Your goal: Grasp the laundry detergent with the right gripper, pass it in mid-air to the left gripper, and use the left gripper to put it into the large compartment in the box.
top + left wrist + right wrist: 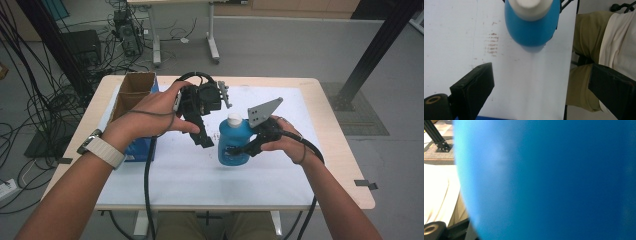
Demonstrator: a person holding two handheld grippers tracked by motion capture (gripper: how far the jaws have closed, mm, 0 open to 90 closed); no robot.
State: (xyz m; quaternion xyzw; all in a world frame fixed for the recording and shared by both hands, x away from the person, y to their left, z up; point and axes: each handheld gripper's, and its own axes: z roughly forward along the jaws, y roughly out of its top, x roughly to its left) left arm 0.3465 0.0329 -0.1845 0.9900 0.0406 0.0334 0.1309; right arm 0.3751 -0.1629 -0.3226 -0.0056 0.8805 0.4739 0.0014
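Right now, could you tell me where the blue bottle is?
In the high view the blue bottle sits mid-table, clamped by the right gripper, just right of the open left gripper.

Blue bottle point(233, 142): rounded plastic body, narrowing toward neck, white cap on top. Cap on, closed. Stands upright, near middle of white tabletop point(200, 175), slightly toward person's right. Lower body clamped from right side between jaws of right gripper point(235, 150). In left gripper view, bottle point(531, 25) seen from above, cap nearest, body apart from that gripper's jaws. In right gripper view, blue wall point(554, 180) close up, blurred.
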